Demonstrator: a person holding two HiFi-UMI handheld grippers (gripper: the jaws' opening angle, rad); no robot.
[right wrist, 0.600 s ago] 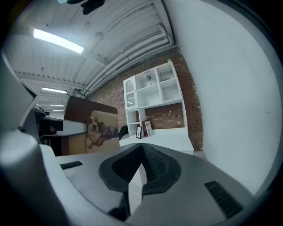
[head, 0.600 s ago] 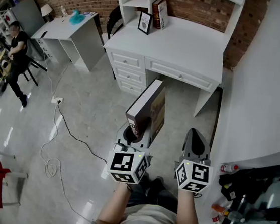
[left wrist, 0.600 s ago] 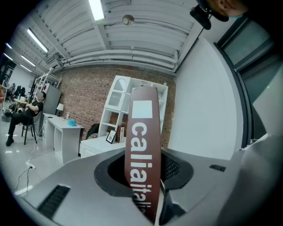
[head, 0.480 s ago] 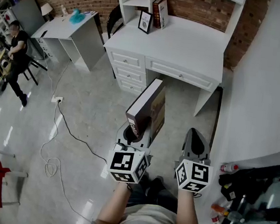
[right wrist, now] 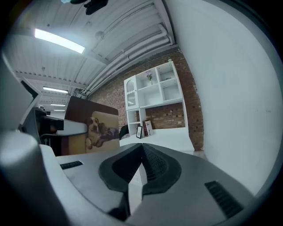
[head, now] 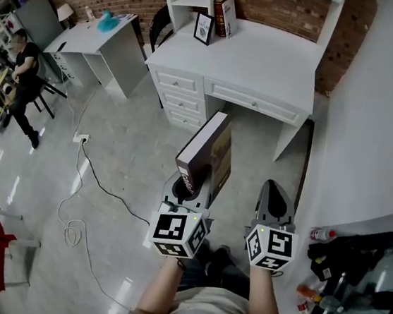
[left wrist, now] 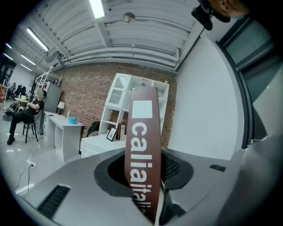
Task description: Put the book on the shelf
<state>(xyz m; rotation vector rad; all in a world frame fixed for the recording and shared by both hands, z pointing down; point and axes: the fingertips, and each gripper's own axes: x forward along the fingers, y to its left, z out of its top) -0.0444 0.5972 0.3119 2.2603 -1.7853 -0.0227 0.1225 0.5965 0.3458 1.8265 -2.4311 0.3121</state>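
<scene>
Left tongs (head: pixel 193 184) pinch the book (head: pixel 210 147) upright; right tongs (head: pixel 275 196) pressed together, empty. I'd hold it vertical toward the shelf (head: pixel 193 1) ahead.

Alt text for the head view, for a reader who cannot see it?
The left gripper holds a brown book upright over a floor; the right gripper beside it is shut and empty. Ahead stands a white desk with shelves against a brick wall.

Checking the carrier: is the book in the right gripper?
No, the book stands in the left gripper; the right gripper has its jaws together, empty.
</scene>
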